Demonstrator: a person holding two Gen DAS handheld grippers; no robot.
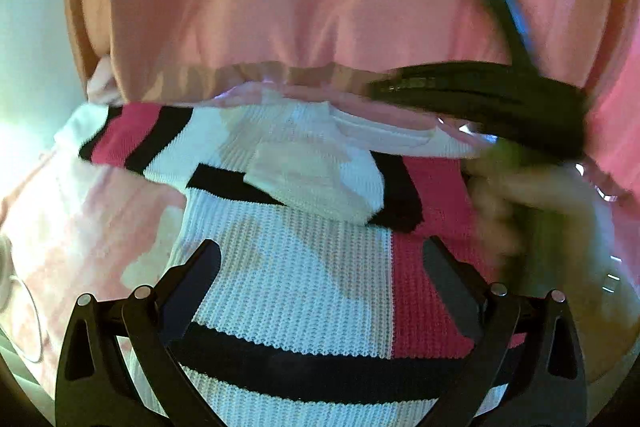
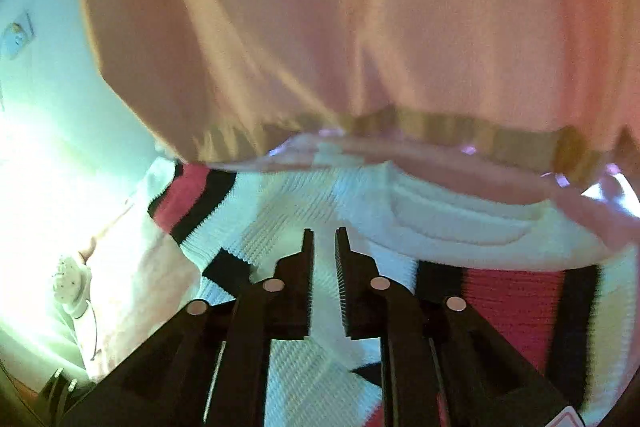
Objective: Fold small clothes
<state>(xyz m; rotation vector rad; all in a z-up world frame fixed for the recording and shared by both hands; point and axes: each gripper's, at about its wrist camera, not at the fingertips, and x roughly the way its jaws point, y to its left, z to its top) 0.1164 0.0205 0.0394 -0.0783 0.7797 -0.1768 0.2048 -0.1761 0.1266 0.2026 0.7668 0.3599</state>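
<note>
Left gripper [image 1: 320, 267], entering its own view from 6 o'clock, is hanging with its jaws spread wide and nothing between them; the two fingers [image 1: 202, 267] are framing the knitted sweater [image 1: 304, 291] without pressing on it. This small garment, white with pink panels and black stripes, is lying flat on a pale pink patterned cloth [image 1: 80, 227] that is showing at 9 o'clock; one folded flap of knit is already resting across the upper body of the sweater near the centre. The garment's long axis is running from 6 toward 12 o'clock, away from this tool, with the ribbed collar at the far end beneath the hem of the person's pink top [image 1: 280, 7]. At 3 o'clock a blurred hand [image 1: 536, 219] is carrying the second tool across the sweater's pink panel. Right gripper [image 2: 324, 239], in its own view, is pointing toward 12 o'clock with its jaws standing a narrow way apart and nothing gripped; only white knit is showing through the gap. The collar [image 2: 460, 223] is lying just ahead at about 1 o'clock, and a striped sleeve [image 2: 192, 203] at 10 o'clock. Judged from this layout, the right tool is nearer the collar end, the left nearer the hem, so the coming fold probably depends on that lengthwise alignment.
</note>
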